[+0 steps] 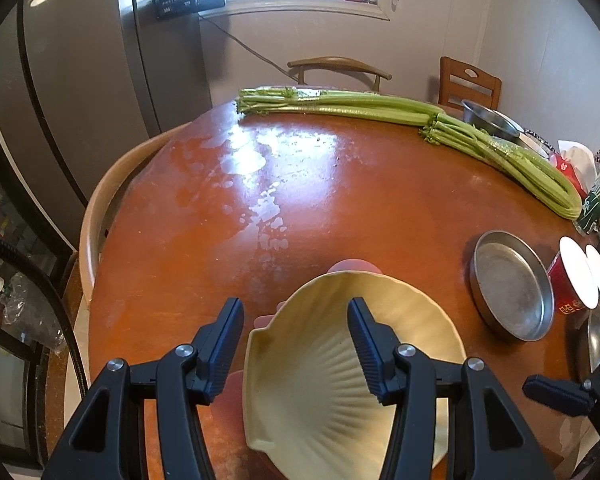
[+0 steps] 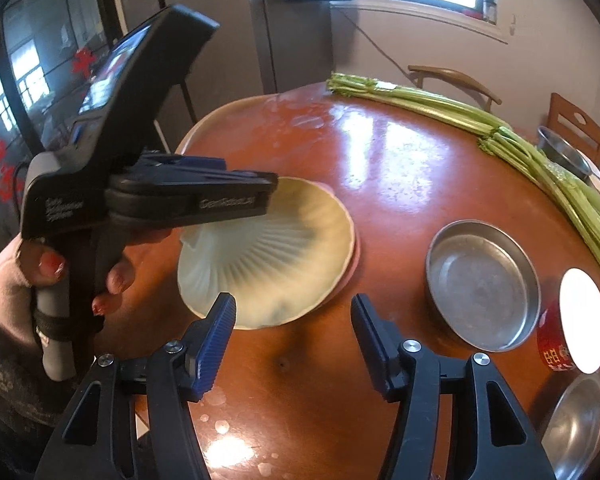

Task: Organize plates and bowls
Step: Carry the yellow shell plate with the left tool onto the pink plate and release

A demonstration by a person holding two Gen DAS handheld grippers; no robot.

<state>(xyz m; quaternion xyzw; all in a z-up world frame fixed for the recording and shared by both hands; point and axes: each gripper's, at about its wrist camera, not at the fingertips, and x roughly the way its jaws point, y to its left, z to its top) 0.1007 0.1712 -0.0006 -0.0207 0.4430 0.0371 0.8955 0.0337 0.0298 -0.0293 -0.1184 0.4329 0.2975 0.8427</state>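
A pale yellow shell-shaped plate [image 1: 320,364] [image 2: 276,248] lies on a pink plate [image 1: 352,266] [image 2: 356,254], of which only the rim shows, on the round brown table [image 1: 380,200]. My left gripper [image 1: 296,344] [image 2: 274,192] hovers open just above the yellow plate's left rim, one finger outside it and one over the dish, neither pressing. My right gripper [image 2: 294,320] stands open at the plate's near edge with bare table between its pads. One of its fingers [image 1: 556,394] shows in the left wrist view.
A shallow steel pan [image 1: 508,288] [image 2: 482,284] sits right of the plates. Beyond it stand a red cup with a white lid [image 2: 556,344] and another steel dish [image 2: 576,420]. Long celery bunches [image 1: 380,106] and a steel bowl [image 1: 488,118] lie at the far edge. Chairs ring the table.
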